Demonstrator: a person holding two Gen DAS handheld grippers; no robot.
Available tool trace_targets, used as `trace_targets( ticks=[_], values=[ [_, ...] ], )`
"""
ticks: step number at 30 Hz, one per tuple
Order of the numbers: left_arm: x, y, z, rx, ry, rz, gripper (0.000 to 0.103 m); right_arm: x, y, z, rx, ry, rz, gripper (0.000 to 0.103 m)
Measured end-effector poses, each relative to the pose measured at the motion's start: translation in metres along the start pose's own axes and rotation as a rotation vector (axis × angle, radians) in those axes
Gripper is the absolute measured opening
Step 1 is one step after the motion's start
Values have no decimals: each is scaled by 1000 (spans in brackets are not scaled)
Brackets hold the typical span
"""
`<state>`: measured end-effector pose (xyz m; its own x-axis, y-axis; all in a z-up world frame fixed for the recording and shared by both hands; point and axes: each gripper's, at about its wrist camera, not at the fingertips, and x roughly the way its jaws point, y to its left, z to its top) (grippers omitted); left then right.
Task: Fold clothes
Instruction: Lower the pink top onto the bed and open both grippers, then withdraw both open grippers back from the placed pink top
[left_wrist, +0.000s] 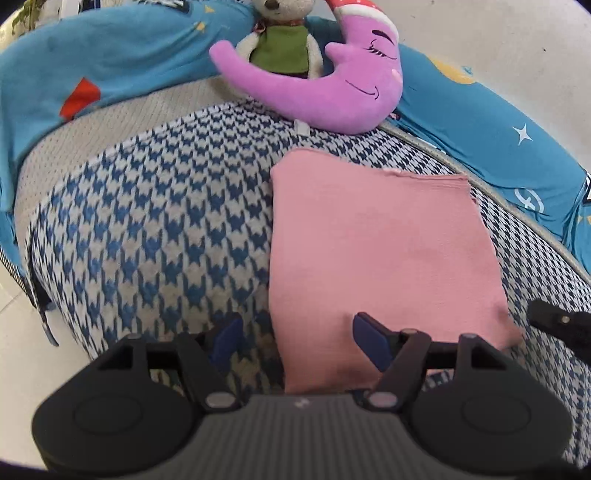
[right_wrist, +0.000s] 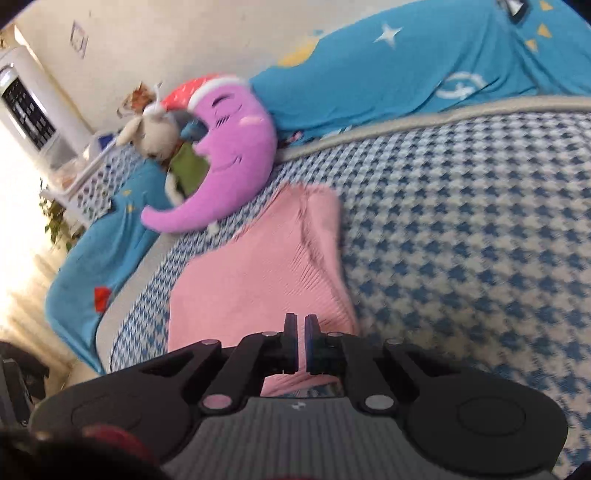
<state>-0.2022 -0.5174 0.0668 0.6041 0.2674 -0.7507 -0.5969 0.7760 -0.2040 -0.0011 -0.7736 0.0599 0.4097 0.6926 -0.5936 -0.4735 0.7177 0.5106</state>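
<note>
Houndstooth blue-and-white bedding (left_wrist: 147, 229) covers the bed in the left wrist view, with a blue star-print quilt (left_wrist: 110, 55) bunched along the bed's far edge and a cream wall behind. A purple moon plush (left_wrist: 325, 96) and a small teddy in a green top (left_wrist: 282, 40) lean at that far edge. A folded pink garment (left_wrist: 376, 251) lies flat as a rough rectangle, its long axis running from the near edge of the bed toward the plush. The left gripper (left_wrist: 299, 343) hovers over the garment's near left corner with its jaws spread wide; one blue pad (left_wrist: 369, 339) is over the pink cloth, the other over bare bedding, and nothing is clamped. A dark part of the other tool shows at the right edge, by the garment's near right corner.

From the right wrist view, the same bed stretches away, the houndstooth cover (right_wrist: 461, 240) blurred, the quilt (right_wrist: 406, 74) along the far edge and a white appliance (right_wrist: 33, 110) at the left against the wall. The pink garment (right_wrist: 258, 269) extends from the right gripper (right_wrist: 301, 343) toward the moon plush (right_wrist: 225, 158). The right gripper's jaws are closed almost completely, with pink cloth directly beneath and behind them; whether a fold is pinched cannot be told.
</note>
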Motion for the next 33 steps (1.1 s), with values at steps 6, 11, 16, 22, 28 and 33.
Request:
trace_targets(
  ticks=[6,11,16,22,28,33],
  values=[
    [0,0,-8,17,12,14,73,18,2,-12,-49,72,-74,10],
    [0,-9,-16,67,33,53,76,17,-3,-12,-37,88,-81,10],
    [2,-10,-19,48,63,83,85,12,-5,-12,-30,110,-93,10],
    [3,-14,-22,34,111,106,100,6,4,-16,-67,164,-163,24],
    [-5,-20,-28,27,104,85,100,-13,12,-9,-91,126,-178,29],
    [-14,-25,-25,28,76,90,103,-27,24,0,-95,89,-191,34]
  ],
)
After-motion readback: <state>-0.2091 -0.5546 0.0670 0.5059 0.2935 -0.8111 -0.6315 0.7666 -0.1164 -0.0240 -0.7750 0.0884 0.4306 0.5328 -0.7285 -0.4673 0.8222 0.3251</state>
